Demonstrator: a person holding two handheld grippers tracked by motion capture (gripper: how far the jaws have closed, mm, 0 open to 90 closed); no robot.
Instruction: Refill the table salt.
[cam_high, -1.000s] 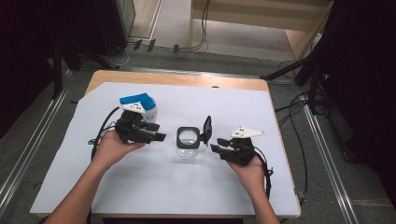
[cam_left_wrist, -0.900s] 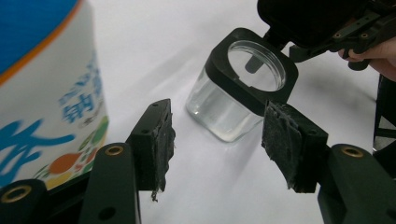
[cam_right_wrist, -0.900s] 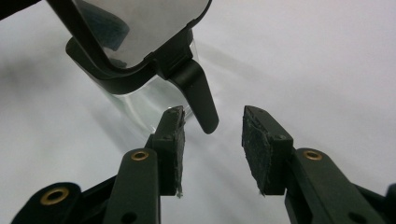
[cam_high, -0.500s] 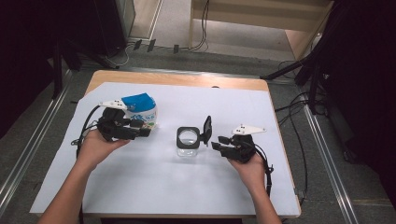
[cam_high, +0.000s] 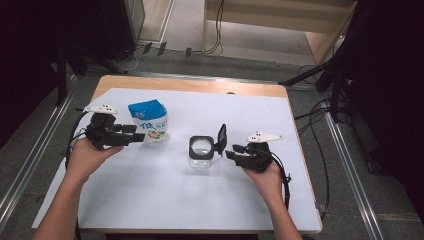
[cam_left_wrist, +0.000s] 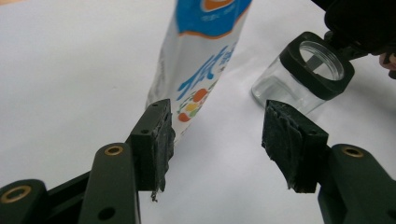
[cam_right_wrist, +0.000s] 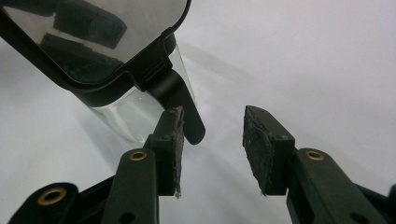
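Jaws: both spread, empty | left gripper (cam_left_wrist: 217, 140) faces pouch (cam_left_wrist: 198, 60) | right gripper (cam_right_wrist: 210, 144) beside jar's (cam_right_wrist: 135, 112) latch (cam_right_wrist: 180, 105)

A clear glass jar (cam_right_wrist: 135, 116) with a black square collar sits in the upper left of the frame, its black-framed hinged lid (cam_right_wrist: 93, 37) standing open. A black latch tab hangs from the hinge, just beside the left pad. The right gripper (cam_right_wrist: 212, 149) rises from the bottom, jaws apart, empty, over the white table surface (cam_right_wrist: 303, 60).
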